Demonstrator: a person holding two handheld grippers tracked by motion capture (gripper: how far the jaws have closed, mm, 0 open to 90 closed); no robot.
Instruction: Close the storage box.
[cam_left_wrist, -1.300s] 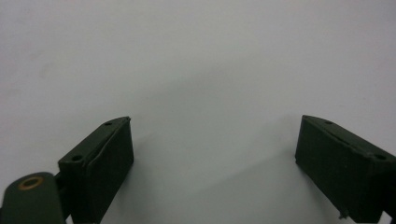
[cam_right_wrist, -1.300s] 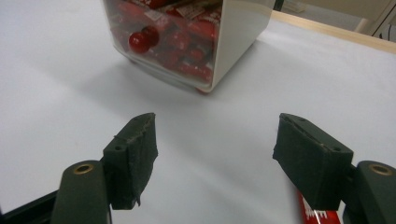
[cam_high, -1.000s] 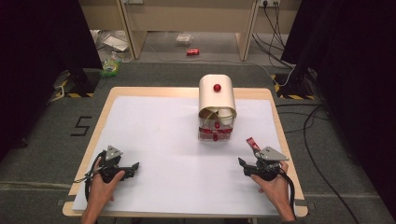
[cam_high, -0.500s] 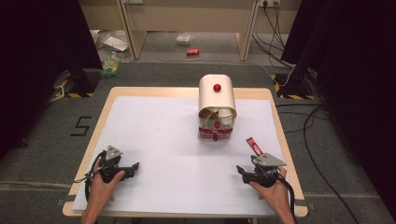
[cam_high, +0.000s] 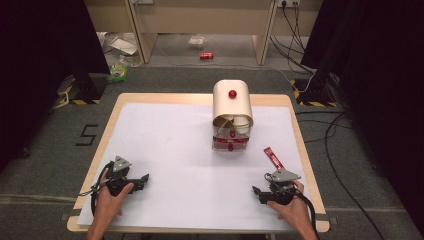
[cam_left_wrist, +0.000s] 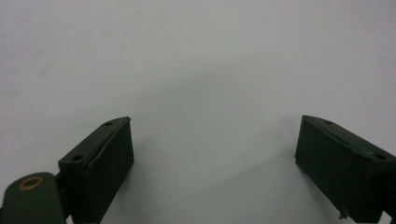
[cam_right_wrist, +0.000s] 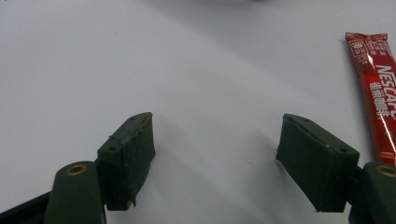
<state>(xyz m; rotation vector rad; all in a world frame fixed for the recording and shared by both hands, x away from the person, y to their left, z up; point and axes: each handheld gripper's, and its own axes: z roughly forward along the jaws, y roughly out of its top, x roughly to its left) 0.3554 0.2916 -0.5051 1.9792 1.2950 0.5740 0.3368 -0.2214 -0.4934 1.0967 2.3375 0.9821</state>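
Both grippers rest low on the white table cover near the person's edge, well apart from each other, and neither holds anything. The left gripper sits at the near left corner with its jaws spread wide over bare white surface, as its own view confirms. The right gripper sits at the near right, jaws likewise wide, and the thing nearest to it is a red coffee stick sachet, lying flat on the cover just beyond and a little to the right of it; in the right gripper view the sachet runs along the right edge, beside the right jaw but not between the two (the printed lettering is readable there). Farther back, at the middle of the table, stands a cream-coloured container with a rounded hood and a red knob, with red-trimmed pieces at its open front; the sachet lies apart from it, to its near right. This looks like the opening step, an approach to the sachet not yet begun. The next move would call for swinging the right gripper rightward and forward so the thin packet falls between the jaws, then coming down low enough to pinch something so flat against the cover.
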